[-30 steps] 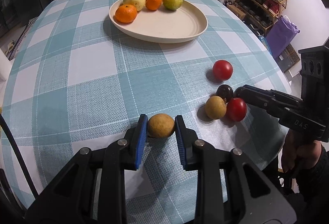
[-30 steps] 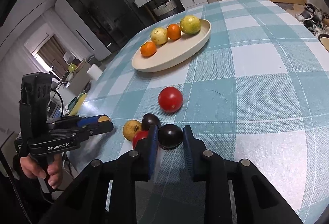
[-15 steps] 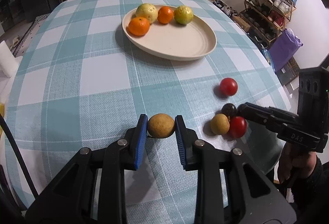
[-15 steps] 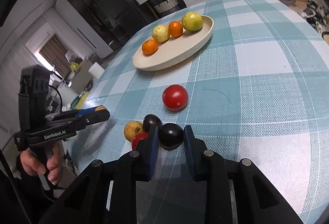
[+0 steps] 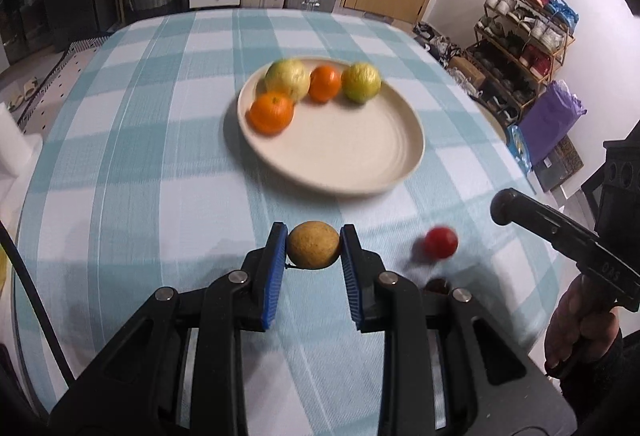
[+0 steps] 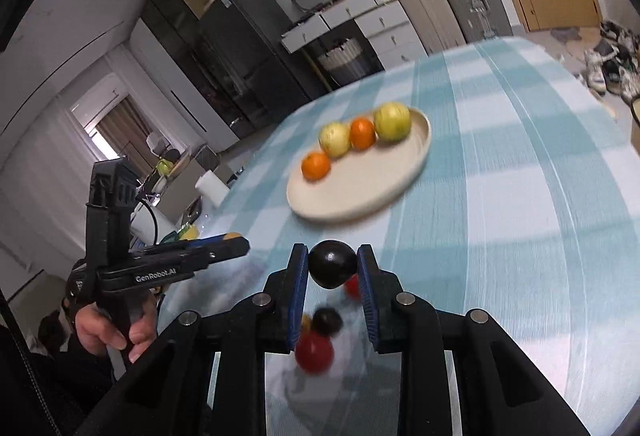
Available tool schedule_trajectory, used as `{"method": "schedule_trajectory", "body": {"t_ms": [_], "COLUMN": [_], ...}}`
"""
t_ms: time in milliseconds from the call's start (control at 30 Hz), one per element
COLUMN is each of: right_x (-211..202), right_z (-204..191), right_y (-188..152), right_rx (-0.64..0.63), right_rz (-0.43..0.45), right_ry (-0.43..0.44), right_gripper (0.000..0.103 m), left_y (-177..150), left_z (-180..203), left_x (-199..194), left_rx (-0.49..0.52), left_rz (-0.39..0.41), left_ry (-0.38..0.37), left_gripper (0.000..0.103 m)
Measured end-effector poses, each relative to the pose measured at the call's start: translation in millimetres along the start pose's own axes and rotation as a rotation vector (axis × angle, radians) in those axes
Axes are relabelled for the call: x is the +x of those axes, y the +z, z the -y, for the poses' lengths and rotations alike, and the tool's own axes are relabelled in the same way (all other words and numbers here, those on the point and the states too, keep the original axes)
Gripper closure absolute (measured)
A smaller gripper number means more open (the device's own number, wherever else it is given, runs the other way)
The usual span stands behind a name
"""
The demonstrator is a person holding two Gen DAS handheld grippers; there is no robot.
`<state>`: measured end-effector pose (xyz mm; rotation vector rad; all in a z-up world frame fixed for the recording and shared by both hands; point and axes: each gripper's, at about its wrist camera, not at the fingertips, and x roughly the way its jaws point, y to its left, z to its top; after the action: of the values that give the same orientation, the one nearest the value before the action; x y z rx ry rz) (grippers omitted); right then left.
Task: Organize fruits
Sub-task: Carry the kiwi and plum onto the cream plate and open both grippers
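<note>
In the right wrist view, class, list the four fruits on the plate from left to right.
Orange nearest the front → pale yellow fruit → second orange → yellow-green fruit, all resting along the far side of the cream plate.

- even, soft indoor light, fairly bright on the teal-and-white checked tablecloth point(image 5: 132, 164)
- daylight glows through the curtained window point(image 6: 108, 124) at far left of the right wrist view
- motion blur smears the round cream plate point(image 5: 360, 164) and its fruit, while both near grippers stay sharp
- fisheye bending and black vignetted corners in both views
</note>
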<state>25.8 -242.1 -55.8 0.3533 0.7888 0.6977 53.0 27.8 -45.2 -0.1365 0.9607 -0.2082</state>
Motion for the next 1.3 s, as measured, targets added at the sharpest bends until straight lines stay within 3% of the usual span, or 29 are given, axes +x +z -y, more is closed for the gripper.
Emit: {"method": "schedule_trajectory", "body": {"t_ms": [233, 600, 967, 1300], "right_x": [18, 63, 111, 145], "right_z": [-3, 15, 31, 39], "right_y": [42, 91, 114, 115], "right_rx": [-0.028, 0.03, 0.076, 0.087], "right_rz": [0.024, -0.017, -0.083, -0.14], "right_ry": [0.027, 0.028, 0.026, 0.0], "right_gripper": [0.078, 0.078, 0.078, 0.078], "left_y": [45, 98, 112, 117], "left_z": [3, 5, 0, -7], "left_x": [16, 53, 90, 108], "left_rx": [-0.007, -0.021, -0.016, -0.029], "left_rz": [0.025, 0.008, -0.043, -0.052], "left_ry": [-0.017, -0.033, -0.03, -0.075], "left_gripper": [0.079, 0.079, 0.079, 0.079]}}
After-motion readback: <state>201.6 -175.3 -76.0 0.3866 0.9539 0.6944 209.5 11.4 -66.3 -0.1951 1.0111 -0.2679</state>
